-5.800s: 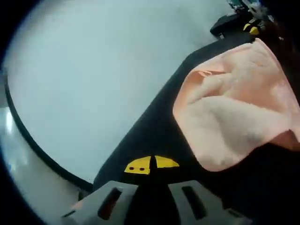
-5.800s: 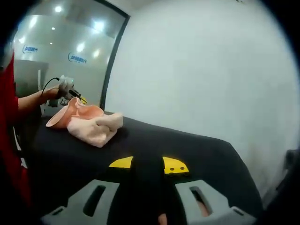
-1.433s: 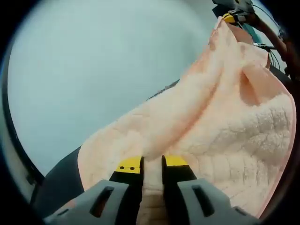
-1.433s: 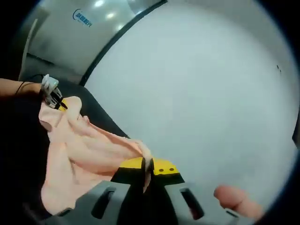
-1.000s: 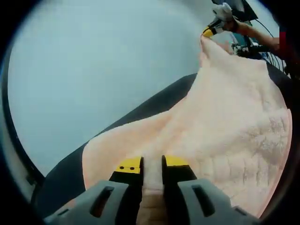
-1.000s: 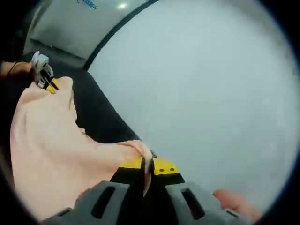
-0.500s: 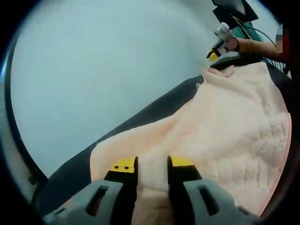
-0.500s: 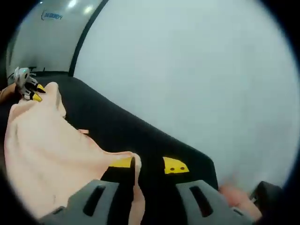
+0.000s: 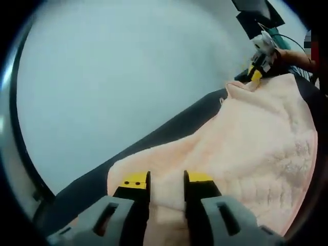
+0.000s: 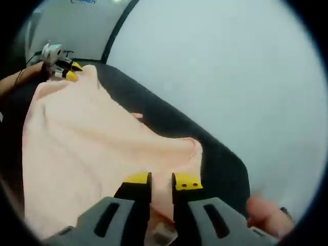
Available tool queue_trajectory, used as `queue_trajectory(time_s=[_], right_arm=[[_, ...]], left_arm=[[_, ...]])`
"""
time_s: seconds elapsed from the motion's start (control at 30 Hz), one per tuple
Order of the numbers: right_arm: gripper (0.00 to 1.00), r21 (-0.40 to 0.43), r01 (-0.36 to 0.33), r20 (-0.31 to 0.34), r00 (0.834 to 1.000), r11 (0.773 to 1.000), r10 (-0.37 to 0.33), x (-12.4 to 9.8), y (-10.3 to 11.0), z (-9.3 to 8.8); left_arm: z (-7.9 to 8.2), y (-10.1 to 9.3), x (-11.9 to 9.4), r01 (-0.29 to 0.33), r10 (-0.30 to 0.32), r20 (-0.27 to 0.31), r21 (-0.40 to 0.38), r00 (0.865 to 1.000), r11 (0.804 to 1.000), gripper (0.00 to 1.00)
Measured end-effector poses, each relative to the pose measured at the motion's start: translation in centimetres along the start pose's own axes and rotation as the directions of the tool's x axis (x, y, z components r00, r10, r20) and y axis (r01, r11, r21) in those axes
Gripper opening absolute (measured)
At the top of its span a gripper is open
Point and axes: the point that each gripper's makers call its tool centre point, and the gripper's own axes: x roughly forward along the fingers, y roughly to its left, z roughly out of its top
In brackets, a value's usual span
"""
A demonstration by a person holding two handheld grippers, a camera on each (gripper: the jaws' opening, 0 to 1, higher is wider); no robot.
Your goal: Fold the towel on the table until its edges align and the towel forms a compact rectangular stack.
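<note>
One peach towel [image 9: 256,148] lies spread, wrinkled, on the black table [image 9: 169,125].

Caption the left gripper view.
Left gripper open over a peach towel spread on the black table.

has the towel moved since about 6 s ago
Yes. The towel, then bunched in a heap, now lies spread out flat over the black table, reaching to its far edge.
</note>
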Motion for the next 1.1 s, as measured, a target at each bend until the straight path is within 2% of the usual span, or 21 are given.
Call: queue_trajectory(time_s=[0.17, 0.23, 0.3, 0.33, 0.4, 0.47, 0.53, 0.6, 0.7, 0.8, 0.87, 0.97, 1.0, 1.07, 1.1], right_arm=[[0.14, -0.085, -0.001, -0.051, 0.999, 0.996, -0.003, 0.8, 1.8, -1.6], [0.13, -0.156, 0.046, -0.073, 0.996, 0.987, -0.058, 1.3, 0.9, -2.2], [0.04, -0.210, 0.105, -0.074, 0.990, 0.972, -0.123, 1.5, -0.6, -2.4], [0.01, -0.242, 0.126, -0.064, 0.987, 0.962, -0.145, 1.5, -1.3, -2.3], [0.00, -0.241, 0.150, -0.015, 0.987, 0.959, -0.159, 1.1, -2.2, -1.2], [0.00, -0.197, 0.169, 0.027, 0.986, 0.966, -0.167, 0.3, -3.6, -0.1], [0.00, -0.134, 0.212, 0.068, 0.977, 0.968, -0.204, -0.3, -6.1, 0.6], [0.00, -0.057, 0.253, 0.090, 0.965, 0.966, -0.247, -0.5, -8.6, 0.6], [0.00, 0.099, 0.298, 0.104, 0.946, 0.950, -0.307, -0.2, -12.8, -0.3], [0.00, 0.153, 0.383, 0.016, 0.921, 0.911, -0.390, 0.7, -15.8, -3.5], [0.00, 0.226, 0.369, 0.008, 0.925, 0.901, -0.381, 1.6, -15.9, -4.5], [0.00, 0.291, 0.409, -0.044, 0.909, 0.865, -0.415, 2.7, -16.5, -6.4], [0.00, 0.301, 0.404, -0.038, 0.910, 0.864, -0.413, 3.2, -16.5, -6.7], [0.01, 0.312, 0.419, -0.042, 0.903, 0.853, -0.429, 3.7, -16.6, -7.3], [0.01, 0.316, 0.422, -0.045, 0.901, 0.850, -0.431, 4.0, -16.6, -7.5]], left_arm=[[0.3, 0.1, -0.2, -0.008, 0.008, 0.009, -0.009, 1.000, 1.000, 0.23], [0.1, 0.4, -0.1, -0.015, 0.015, 0.008, -0.006, 1.000, 1.000, 0.23], [0.1, 0.5, -0.1, -0.020, 0.020, 0.002, -0.001, 1.000, 1.000, 0.23], [0.0, 0.5, -0.1, -0.021, 0.021, -0.002, 0.001, 1.000, 1.000, 0.23], [-0.2, 0.5, -0.2, -0.022, 0.022, -0.013, -0.001, 1.000, 1.000, 0.23], [-0.3, 0.4, -0.3, -0.024, 0.024, -0.020, 0.002, 1.000, 1.000, 0.23], [-0.2, 0.6, -0.3, -0.031, 0.031, -0.017, 0.002, 0.999, 1.000, 0.23], [-0.1, 0.8, -0.2, -0.036, 0.036, -0.011, 0.002, 0.999, 0.999, 0.23], [0.0, 0.8, -0.4, -0.043, 0.042, -0.008, -0.012, 0.999, 0.999, 0.23], [-0.3, 1.2, -0.4, -0.056, 0.056, -0.014, -0.023, 0.998, 0.998, 0.23], [-0.7, 1.6, -0.2, -0.064, 0.063, -0.023, -0.020, 0.998, 0.998, 0.23], [-0.8, 1.7, -0.2, -0.076, 0.075, -0.035, -0.035, 0.997, 0.996, 0.23], [-1.2, 2.1, -0.3, -0.101, 0.098, -0.047, -0.065, 0.994, 0.993, 0.23], [-2.2, 3.7, -0.5, -0.174, 0.162, -0.089, -0.153, 0.983, 0.973, 0.23], [-2.1, 4.0, -0.7, -0.178, 0.166, -0.082, -0.171, 0.983, 0.969, 0.23]])
